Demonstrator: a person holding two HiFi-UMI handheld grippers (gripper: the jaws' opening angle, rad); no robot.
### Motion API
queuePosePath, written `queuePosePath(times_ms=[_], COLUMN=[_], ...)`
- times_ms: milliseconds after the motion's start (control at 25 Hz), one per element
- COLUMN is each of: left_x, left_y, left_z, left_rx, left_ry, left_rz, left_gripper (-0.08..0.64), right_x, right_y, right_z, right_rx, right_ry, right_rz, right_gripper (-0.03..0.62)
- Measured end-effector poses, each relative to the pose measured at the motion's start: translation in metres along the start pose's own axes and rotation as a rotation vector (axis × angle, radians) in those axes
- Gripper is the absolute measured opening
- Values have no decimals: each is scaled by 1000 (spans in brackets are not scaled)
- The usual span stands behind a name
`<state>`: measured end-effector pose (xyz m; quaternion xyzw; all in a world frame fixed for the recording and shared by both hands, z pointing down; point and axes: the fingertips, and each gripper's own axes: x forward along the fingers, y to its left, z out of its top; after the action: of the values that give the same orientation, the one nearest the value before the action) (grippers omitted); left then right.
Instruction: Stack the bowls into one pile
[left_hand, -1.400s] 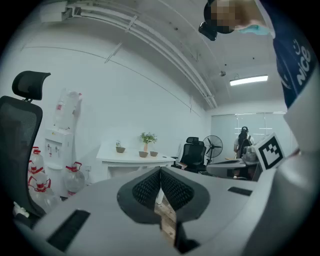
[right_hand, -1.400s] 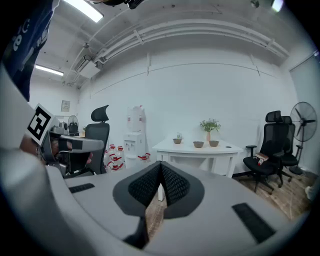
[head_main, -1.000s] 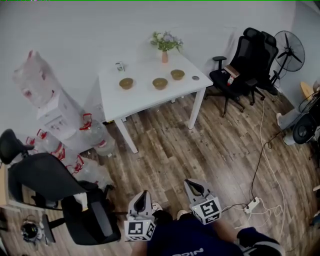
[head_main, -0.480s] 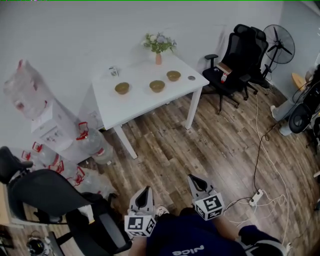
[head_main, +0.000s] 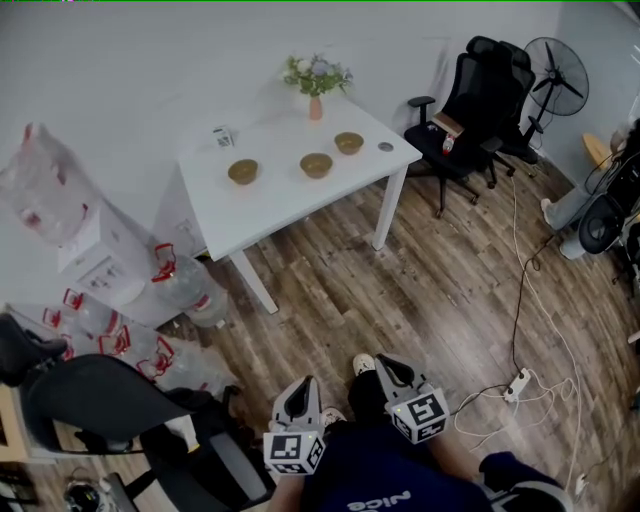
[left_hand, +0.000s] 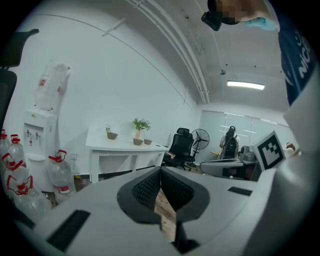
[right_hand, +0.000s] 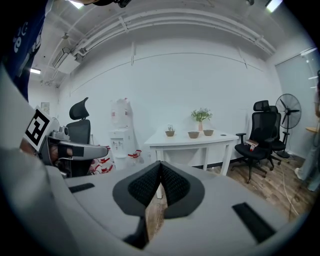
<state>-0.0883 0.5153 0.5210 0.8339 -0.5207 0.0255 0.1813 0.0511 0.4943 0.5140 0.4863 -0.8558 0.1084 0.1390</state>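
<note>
Three bowls (head_main: 316, 165) sit apart on the far table (head_main: 270, 215); the near left hand-held gripper (head_main: 304, 388) and right hand-held gripper (head_main: 388, 368) have jaws pressed together, empty.

The left hand-held gripper (head_main: 302, 388) and the right hand-held gripper (head_main: 386, 368) are held low, just in front of the person's torso (head_main: 375, 480). They sit side by side with a gap between them. Both point forward and slightly downward. On each, the jaws are closed tip to tip, with nothing caught between them.
</note>
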Motion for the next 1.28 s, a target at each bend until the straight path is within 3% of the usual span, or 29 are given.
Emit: queuePosePath(times_ms=[320,680,1280], left_x=[38,111,230], left_y=[24,43,26], left_z=[20,58,91], left_rx=[2,5,0], left_ry=[-15,-60,-71], left_rz=[44,101,180], left_gripper=[18,18,19], right_x=[52,114,193], right_y=[-18,-86,-177], right_z=[17,48,89], right_rx=[3,-2,-40], right_ry=[-2,-12,-32], right_rz=[55,84,235], right_gripper=[23,23,23])
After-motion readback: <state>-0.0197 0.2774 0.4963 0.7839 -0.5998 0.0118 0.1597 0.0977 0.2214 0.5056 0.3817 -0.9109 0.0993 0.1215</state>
